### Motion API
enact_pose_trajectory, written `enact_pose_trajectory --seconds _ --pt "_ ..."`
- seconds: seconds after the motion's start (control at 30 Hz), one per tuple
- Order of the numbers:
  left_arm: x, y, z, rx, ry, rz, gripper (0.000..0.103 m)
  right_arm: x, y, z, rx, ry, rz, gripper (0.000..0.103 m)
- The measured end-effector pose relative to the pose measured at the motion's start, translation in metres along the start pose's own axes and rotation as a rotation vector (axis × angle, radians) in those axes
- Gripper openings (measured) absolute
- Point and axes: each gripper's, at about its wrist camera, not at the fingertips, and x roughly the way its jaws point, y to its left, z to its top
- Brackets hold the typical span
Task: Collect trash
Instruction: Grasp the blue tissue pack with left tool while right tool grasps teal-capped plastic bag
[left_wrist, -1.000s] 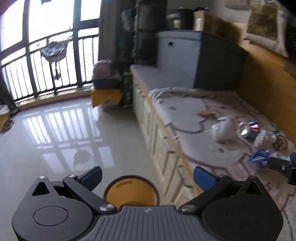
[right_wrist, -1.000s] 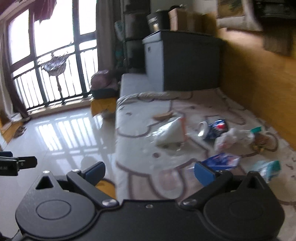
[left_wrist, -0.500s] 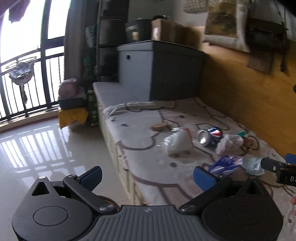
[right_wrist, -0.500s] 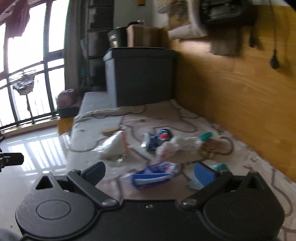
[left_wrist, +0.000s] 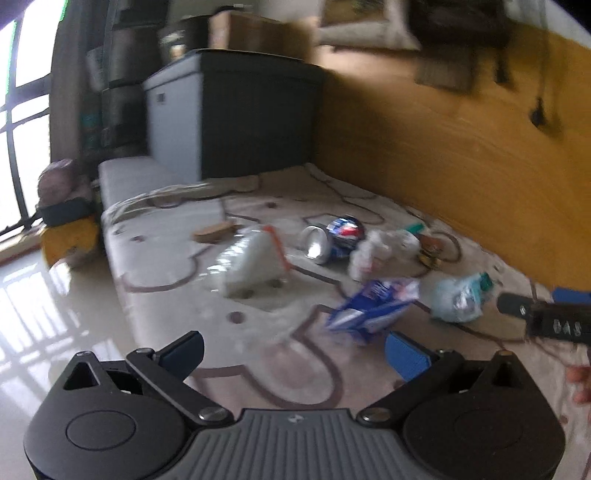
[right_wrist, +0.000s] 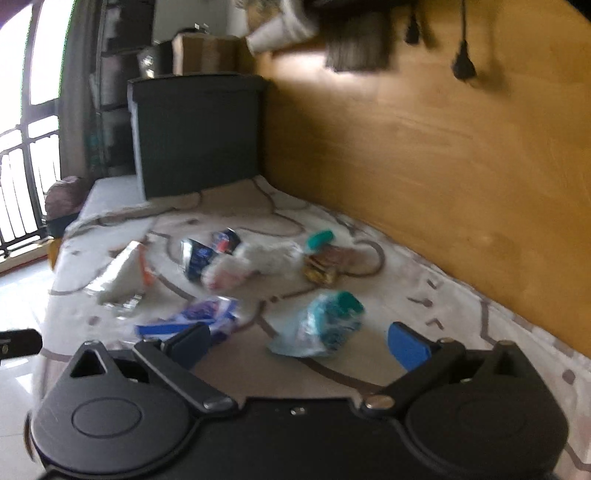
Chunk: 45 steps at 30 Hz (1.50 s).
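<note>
**Both grippers spread above litter on a patterned mat**

Your left gripper (left_wrist: 293, 349) has its blue pads wide apart and empty, above the mat (left_wrist: 166, 254). Your right gripper (right_wrist: 297, 341) is likewise spread wide, gripping nothing. Ahead of the right one, between its fingers, lies a pale blue wrapper with a teal cap (right_wrist: 325, 326); a blue-and-white packet (right_wrist: 192, 319) lies just beside its left pad. Farther off rest a crushed can (left_wrist: 334, 238), a crumpled white tissue (left_wrist: 373, 251) touching it, and a clear plastic bag (left_wrist: 249, 260). All frames are blurred.
</note>
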Motion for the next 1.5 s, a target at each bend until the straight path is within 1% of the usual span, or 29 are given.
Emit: enact_pose_trajectory --seconds 0.1,0.2,0.27,0.33,0.4,0.47,0.5,0.53,0.57,0.67,0.7,0.73,0.8,0.83,0.87,0.9,0.93,0.97,1.07,1.17,1.27,1.43,1.5 --pt "0.016 -0.015 -0.005 0.082 -0.021 -0.037 0.103 0.018 -0.015 -0.001 0.073 0.037 -0.013 0.103" --pt "0.030 -0.027 -0.008 0.135 -0.029 -0.113 0.103 0.036 -0.032 0.001 0.203 0.069 0.003 0.103" --pt "0.040 -0.038 -0.008 0.199 -0.030 -0.154 0.103 0.047 -0.040 0.002 0.288 0.084 0.021 0.103" --pt "0.049 -0.049 -0.009 0.275 -0.048 -0.174 0.103 0.059 -0.044 0.002 0.350 0.100 0.014 0.103" --pt "0.058 -0.057 -0.008 0.338 -0.064 -0.205 0.103 0.071 -0.045 0.003 0.386 0.120 0.008 0.103" --pt "0.068 -0.062 -0.005 0.367 -0.060 -0.224 0.102 0.083 -0.045 0.003 0.425 0.138 0.005 0.103" --pt "0.073 -0.065 -0.004 0.379 -0.058 -0.228 0.101 0.089 -0.045 0.004 0.445 0.147 0.007 0.103" --pt "0.080 -0.068 -0.002 0.396 -0.056 -0.231 0.096 0.095 -0.046 0.004 0.472 0.160 0.019 0.103" --pt "0.085 -0.070 -0.001 0.413 -0.050 -0.239 0.089 0.101 -0.047 0.004 0.496 0.175 0.031 0.103" --pt "0.105 -0.075 0.004 0.457 -0.014 -0.258 0.077 0.115 -0.049 0.003 0.558 0.217 0.047 0.102" --pt "0.111 -0.076 0.005 0.474 -0.005 -0.254 0.076 0.119 -0.049 0.003 0.579 0.225 0.049 0.098" --pt "0.116 -0.076 0.006 0.488 0.001 -0.250 0.072 0.122 -0.049 0.003 0.596 0.228 0.054 0.090" --pt "0.125 -0.076 0.009 0.508 0.020 -0.243 0.067 0.128 -0.049 0.002 0.623 0.240 0.054 0.082" --pt "0.130 -0.075 0.010 0.514 0.032 -0.241 0.061 0.131 -0.048 0.002 0.630 0.246 0.049 0.077" --pt "0.134 -0.075 0.011 0.519 0.046 -0.239 0.055 0.134 -0.047 0.002 0.629 0.253 0.046 0.074" --pt "0.138 -0.075 0.011 0.524 0.059 -0.239 0.051 0.136 -0.045 0.002 0.623 0.262 0.044 0.067" --pt "0.141 -0.075 0.011 0.528 0.074 -0.240 0.044 0.137 -0.043 0.002 0.614 0.271 0.041 0.058" --pt "0.144 -0.074 0.011 0.528 0.091 -0.239 0.034 0.138 -0.041 0.001 0.604 0.279 0.040 0.055" --pt "0.147 -0.068 0.011 0.486 0.110 -0.238 0.017 0.135 -0.039 0.001 0.583 0.286 0.052 0.051" --pt "0.145 -0.061 0.012 0.428 0.113 -0.232 0.010 0.128 -0.038 0.000 0.560 0.292 0.057 0.046" --pt "0.139 -0.050 0.014 0.338 0.123 -0.238 0.007 0.117 -0.034 -0.001 0.517 0.285 0.061 0.042" --pt "0.123 -0.031 0.019 0.179 0.120 -0.256 0.005 0.094 -0.020 0.000 0.407 0.260 0.070 0.037" --pt "0.115 -0.027 0.021 0.134 0.118 -0.263 0.005 0.084 -0.013 0.002 0.351 0.250 0.069 0.036"
